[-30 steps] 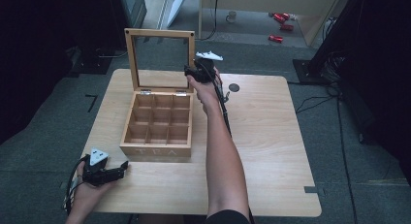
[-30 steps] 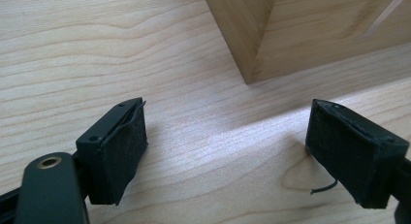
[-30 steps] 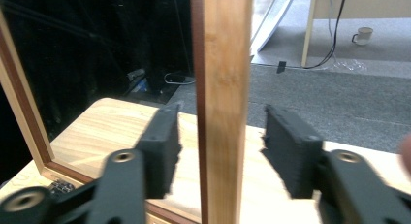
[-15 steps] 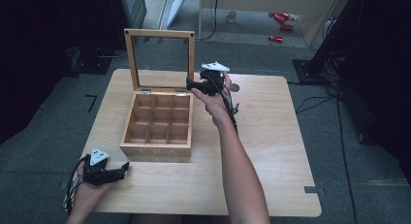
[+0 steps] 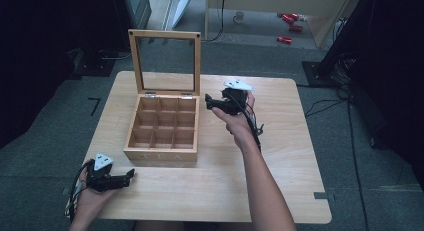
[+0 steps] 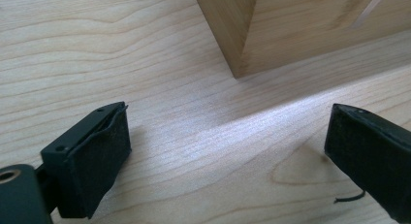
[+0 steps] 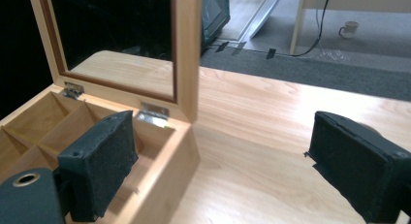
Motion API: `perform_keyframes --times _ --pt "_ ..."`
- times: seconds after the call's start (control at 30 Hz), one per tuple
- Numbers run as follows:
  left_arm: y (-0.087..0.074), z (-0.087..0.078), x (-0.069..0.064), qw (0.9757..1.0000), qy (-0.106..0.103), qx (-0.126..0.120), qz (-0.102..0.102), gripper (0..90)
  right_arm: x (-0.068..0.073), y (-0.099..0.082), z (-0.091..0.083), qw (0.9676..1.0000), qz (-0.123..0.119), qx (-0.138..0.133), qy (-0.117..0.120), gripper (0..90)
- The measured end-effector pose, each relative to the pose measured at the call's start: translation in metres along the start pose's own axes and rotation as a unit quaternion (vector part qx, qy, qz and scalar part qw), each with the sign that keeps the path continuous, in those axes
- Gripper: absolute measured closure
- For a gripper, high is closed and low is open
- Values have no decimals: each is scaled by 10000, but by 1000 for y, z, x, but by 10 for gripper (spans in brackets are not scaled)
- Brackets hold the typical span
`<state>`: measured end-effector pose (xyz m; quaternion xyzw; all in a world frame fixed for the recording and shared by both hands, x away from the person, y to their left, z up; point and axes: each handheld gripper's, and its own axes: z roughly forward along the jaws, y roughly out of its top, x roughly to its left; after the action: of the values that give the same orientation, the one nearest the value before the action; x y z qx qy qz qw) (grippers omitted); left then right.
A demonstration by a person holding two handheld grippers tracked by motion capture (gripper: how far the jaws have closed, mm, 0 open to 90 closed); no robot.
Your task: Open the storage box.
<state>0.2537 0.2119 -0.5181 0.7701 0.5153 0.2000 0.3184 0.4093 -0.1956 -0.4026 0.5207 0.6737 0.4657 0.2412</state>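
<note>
The table [image 5: 280, 191] held a wooden box [image 5: 162, 141] with its lid [image 5: 165, 61] standing up. From above, all nine small spaces inside could be seen. The right gripper [image 5: 212, 102] hung just beside the box's back right corner, jaws wide, just opening, nothing between them. Its own view showed the hinges [image 7: 154, 111] up close. The left gripper [image 5: 129, 175] sat near the box's front left corner, wide too, just opening, holding nothing.

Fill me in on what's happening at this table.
A person works at a wooden table with a gripper in each hand. A wooden tea box stands with its glass lid upright and its compartments empty. The right gripper is beside the box's hinge corner, open, holding nothing. The left gripper is near the box's front, open too.
</note>
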Motion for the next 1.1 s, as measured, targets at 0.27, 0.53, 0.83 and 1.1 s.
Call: perform_keyframes --times 0.27,0.53,0.83,1.1 --pt "0 1 0 10000 -12 39 7 0 -22 -19 -25 9999 50 31 -157 90" --pt "0 1 -1 10000 41 64 46 0 -43 -35 -53 9995 79 18 -316 91" --pt "0 1 -2 9999 55 72 53 0 -61 -57 -82 9989 129 -19 -442 91" --pt "0 1 -2 9999 54 70 48 0 -75 -76 -104 9982 209 -2 -563 91"
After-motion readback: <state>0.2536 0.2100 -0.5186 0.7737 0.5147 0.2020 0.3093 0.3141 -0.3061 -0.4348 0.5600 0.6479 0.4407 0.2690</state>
